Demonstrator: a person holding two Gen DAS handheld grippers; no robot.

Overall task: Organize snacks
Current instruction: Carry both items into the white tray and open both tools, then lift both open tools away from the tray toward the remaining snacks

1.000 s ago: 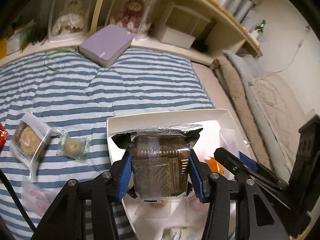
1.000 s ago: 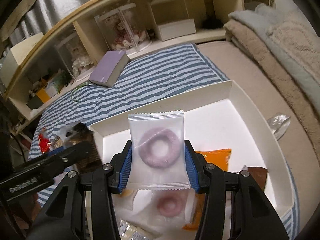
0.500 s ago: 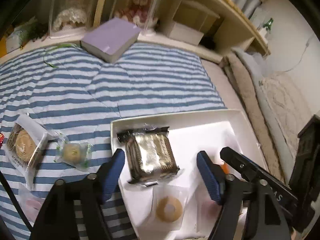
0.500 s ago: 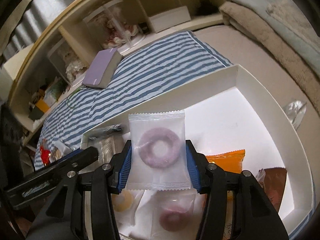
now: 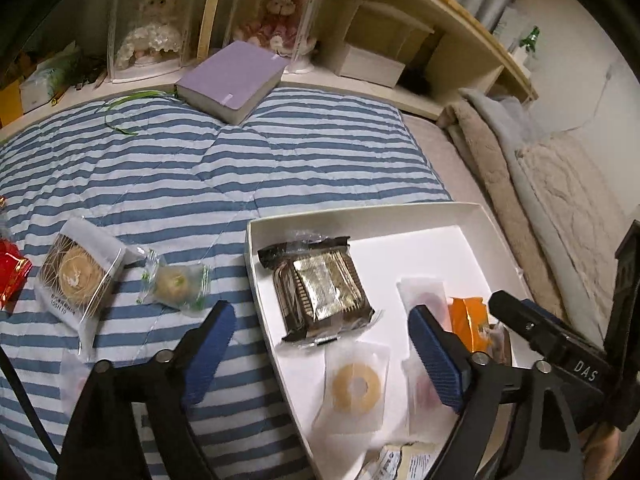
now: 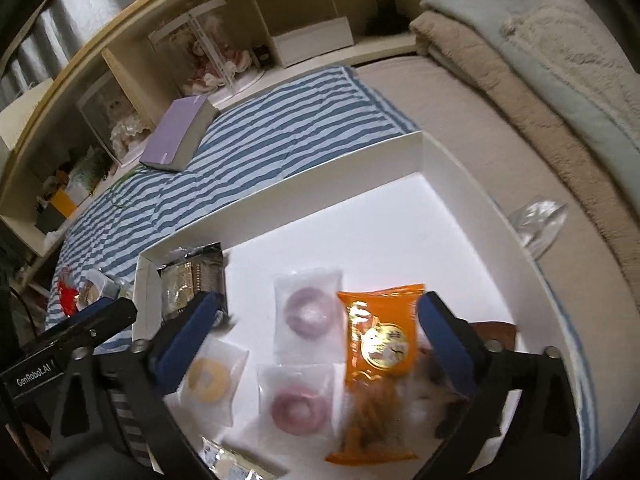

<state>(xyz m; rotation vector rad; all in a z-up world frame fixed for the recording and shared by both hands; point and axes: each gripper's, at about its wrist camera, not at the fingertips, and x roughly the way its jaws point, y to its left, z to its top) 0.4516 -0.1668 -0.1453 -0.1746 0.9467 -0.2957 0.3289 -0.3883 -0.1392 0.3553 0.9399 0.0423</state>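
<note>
Left wrist view: bed (image 5: 280, 168), then white box (image 5: 360, 216) ahead of the left claw (image 5: 320, 344), whose jaws have just been opening, now wide and empty. A second ago it held the brown pack (image 5: 320, 292); that now lies in the box. Right claw (image 6: 320, 328) likewise released its ring packet (image 6: 308, 312). Both packs look light, crinkly, slippery; grip across the sides.

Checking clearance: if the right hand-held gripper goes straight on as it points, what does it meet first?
Probably the purple ring snack packet lying flat in the white box; the right hand-held gripper is open, depth unclear.
</note>
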